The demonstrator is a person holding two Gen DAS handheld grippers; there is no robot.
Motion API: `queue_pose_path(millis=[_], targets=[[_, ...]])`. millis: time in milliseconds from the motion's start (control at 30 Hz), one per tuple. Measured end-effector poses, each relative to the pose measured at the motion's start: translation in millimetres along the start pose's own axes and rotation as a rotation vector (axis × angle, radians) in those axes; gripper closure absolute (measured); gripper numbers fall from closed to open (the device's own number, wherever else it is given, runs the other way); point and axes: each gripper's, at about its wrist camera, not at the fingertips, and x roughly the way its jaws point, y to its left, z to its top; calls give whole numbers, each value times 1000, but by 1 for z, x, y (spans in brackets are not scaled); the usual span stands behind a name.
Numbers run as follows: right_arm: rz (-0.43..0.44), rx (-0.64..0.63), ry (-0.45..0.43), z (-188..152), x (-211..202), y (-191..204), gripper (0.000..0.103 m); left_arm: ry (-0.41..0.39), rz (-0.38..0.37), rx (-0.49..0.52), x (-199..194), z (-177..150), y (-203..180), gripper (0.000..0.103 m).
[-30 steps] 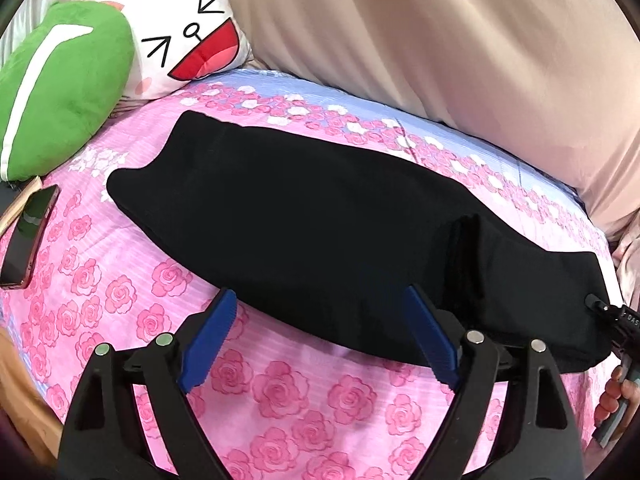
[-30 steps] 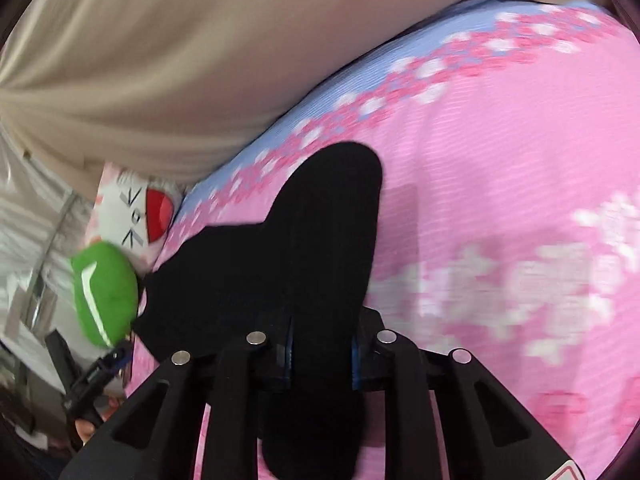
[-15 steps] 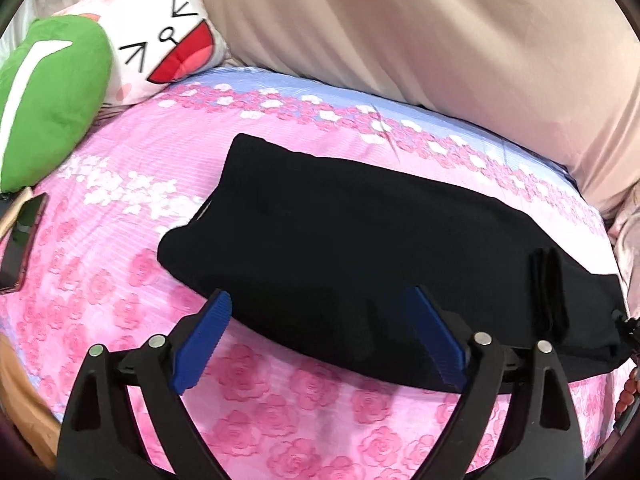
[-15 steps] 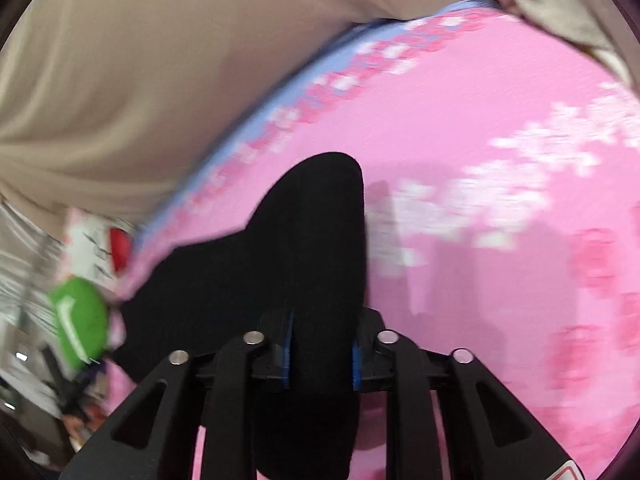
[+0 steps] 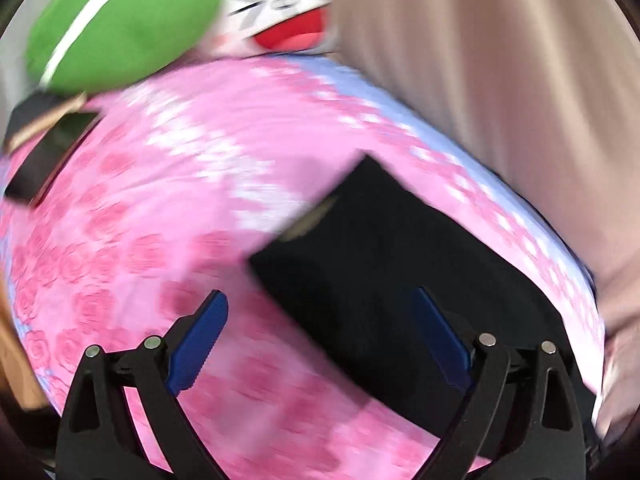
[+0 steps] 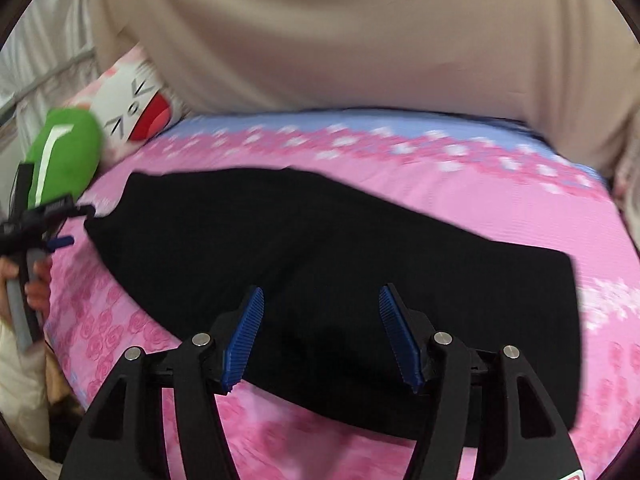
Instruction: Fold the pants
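The black pants (image 6: 320, 264) lie folded flat on a pink rose-print bedsheet (image 6: 500, 200). In the right wrist view my right gripper (image 6: 320, 336) hovers over their near edge; its jaws are opening and nothing is pressed between the blue pads (image 6: 244, 340). Far left in that view my left gripper (image 6: 60, 236) shows, held by a hand, beside the pants' left end. In the blurred left wrist view the pants (image 5: 400, 280) fill the lower right, and my left gripper (image 5: 320, 328) stands wide, jaws opening, over their left corner with nothing gripped.
A green pillow (image 5: 120, 20) and a white cartoon-face pillow (image 6: 132, 108) sit at the head of the bed. A beige curtain (image 6: 360, 40) hangs along the far side. A dark phone (image 5: 48, 160) lies near the bed's left edge.
My right gripper let go of the pants fold it was pinching and swung round over the flat pants. The left view has swung left, so the pants now sit at lower right.
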Motion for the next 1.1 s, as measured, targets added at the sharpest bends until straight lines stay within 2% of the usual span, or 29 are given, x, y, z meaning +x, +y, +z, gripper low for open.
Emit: queue_pose_path(millis=[100, 167, 200, 267, 300, 400, 433, 467, 500, 533, 567, 633, 667, 733, 800, 867, 1000, 1100], targets=[[29, -40, 48, -2, 35, 24, 44, 45, -2, -36, 18, 6, 16, 12], [-5, -60, 87, 1, 57, 36, 44, 88, -62, -55, 28, 5, 17, 9], [-28, -65, 88, 1, 64, 38, 47, 67, -60, -41, 27, 5, 11, 9], [-68, -70, 80, 5, 70, 41, 65, 87, -122, -21, 32, 6, 2, 10], [-68, -52, 80, 6, 71, 39, 81, 106, -153, -16, 37, 5, -4, 11], [-66, -30, 74, 18, 69, 42, 82, 97, -124, 26, 45, 4, -24, 14], [-72, -40, 83, 19, 72, 43, 79, 91, -108, 41, 48, 4, -30, 14], [-75, -70, 118, 17, 84, 47, 75, 83, -97, 45, 49, 3, -33, 18], [-76, -93, 105, 15, 86, 49, 68, 75, -86, 48, 49, 2, -35, 24], [-63, -90, 87, 14, 82, 50, 56, 69, -83, 52, 49, 3, -36, 42], [-6, -54, 75, 14, 74, 47, 51, 76, -93, 54, 50, 3, -35, 63], [73, 24, 18, 13, 54, 36, 40, 95, -131, 58, 50, 6, -35, 82], [87, 69, -24, 10, 42, 27, 37, 87, -140, 65, 45, 6, -39, 84], [39, 114, -62, 4, 27, 12, 30, 43, -156, 115, 22, 6, -57, 85], [-35, 148, -73, -7, 15, -7, 30, 2, -195, 172, -2, 2, -83, 85], [-71, 203, -79, -21, 4, -28, 30, -44, -262, 266, -34, -10, -126, 85], [-91, 310, -79, -45, -11, -67, 30, -78, -382, 455, -76, -52, -210, 85], [-107, 347, -94, -56, -21, -86, 30, -50, -444, 589, -86, -100, -271, 85]])
